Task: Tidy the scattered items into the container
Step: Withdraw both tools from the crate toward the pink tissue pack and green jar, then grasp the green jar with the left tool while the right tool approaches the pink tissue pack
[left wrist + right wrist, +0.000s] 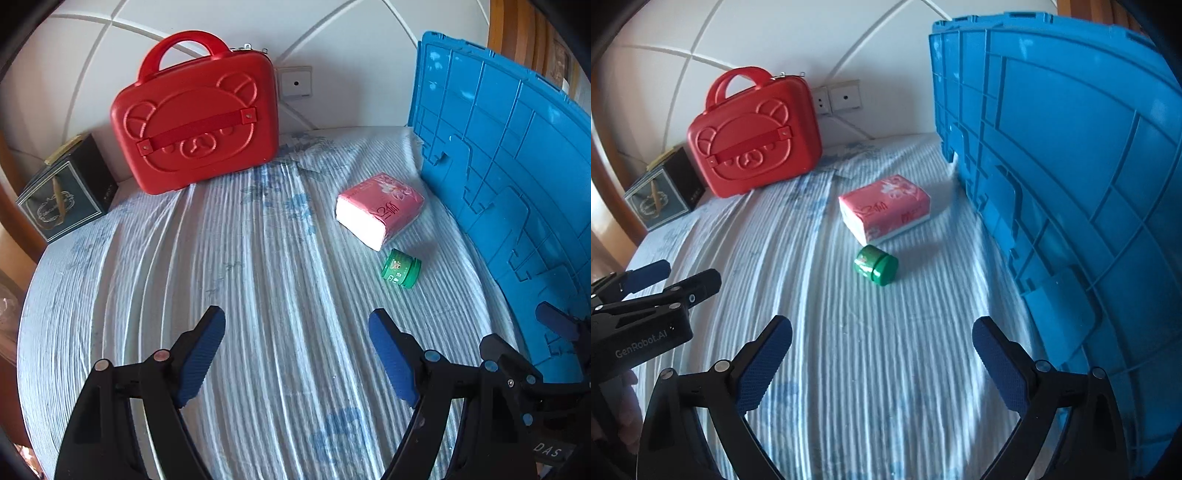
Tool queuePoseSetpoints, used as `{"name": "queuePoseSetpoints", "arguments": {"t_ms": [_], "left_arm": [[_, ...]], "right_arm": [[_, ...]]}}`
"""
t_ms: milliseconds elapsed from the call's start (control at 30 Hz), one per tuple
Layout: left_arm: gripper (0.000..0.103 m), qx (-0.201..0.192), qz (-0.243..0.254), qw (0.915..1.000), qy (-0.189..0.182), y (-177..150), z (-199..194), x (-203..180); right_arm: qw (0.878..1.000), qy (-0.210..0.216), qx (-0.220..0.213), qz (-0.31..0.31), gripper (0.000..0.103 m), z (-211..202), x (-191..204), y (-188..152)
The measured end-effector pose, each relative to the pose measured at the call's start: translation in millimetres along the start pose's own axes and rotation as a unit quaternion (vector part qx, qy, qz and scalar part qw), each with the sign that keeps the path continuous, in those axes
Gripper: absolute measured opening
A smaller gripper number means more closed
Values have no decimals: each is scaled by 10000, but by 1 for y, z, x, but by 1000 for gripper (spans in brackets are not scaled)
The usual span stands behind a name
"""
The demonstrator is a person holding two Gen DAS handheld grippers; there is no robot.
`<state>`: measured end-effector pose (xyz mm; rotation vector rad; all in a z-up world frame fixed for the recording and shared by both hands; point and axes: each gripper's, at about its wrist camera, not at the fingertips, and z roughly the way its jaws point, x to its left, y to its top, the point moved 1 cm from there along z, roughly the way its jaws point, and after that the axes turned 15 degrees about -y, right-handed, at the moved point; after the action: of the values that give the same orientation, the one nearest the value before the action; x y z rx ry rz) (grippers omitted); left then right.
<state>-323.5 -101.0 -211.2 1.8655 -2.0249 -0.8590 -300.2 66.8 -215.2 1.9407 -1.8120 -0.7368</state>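
A pink tissue pack (380,208) (886,208) lies on the striped bedspread. A small green jar (400,268) (876,265) rests on its side just in front of it. The blue plastic crate (498,166) (1071,147) stands at the right, its ribbed outer wall facing me. My left gripper (296,315) hovers open over bare bedspread, left of and nearer than the jar, with nothing between its fingers. My right gripper (882,325) is open and empty too, with the jar straight ahead beyond its fingertips. Each gripper shows at the edge of the other's view (532,332) (693,272).
A red bear-embossed carry case (195,118) (753,136) stands upright against the white headboard. A dark box (66,192) (661,192) sits at its left by the bed's edge. Wall sockets (836,99) are behind the case. A hand (624,406) shows at lower left.
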Motion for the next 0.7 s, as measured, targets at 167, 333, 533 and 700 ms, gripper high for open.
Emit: {"name": "queuePoseSetpoints", "arguments": {"t_ms": [167,333,533,700], "left_arm": [[80,258,266,9993,-78,3,46,-3],[80,378,440,9979,-304,-1,84,-13],[80,440,748,9943,-615,0,120,-41],[80,446,953,9918,-727,8,143,-60]], "right_arm": [[9986,-293,269,346,82,42,-11,-3],[9957,-505,458,621,77,77,-19,-10],[9913,-1003,454,726,77,93,-28,-16],[9884,-1164,481,848,76,97,-44,-20]]}}
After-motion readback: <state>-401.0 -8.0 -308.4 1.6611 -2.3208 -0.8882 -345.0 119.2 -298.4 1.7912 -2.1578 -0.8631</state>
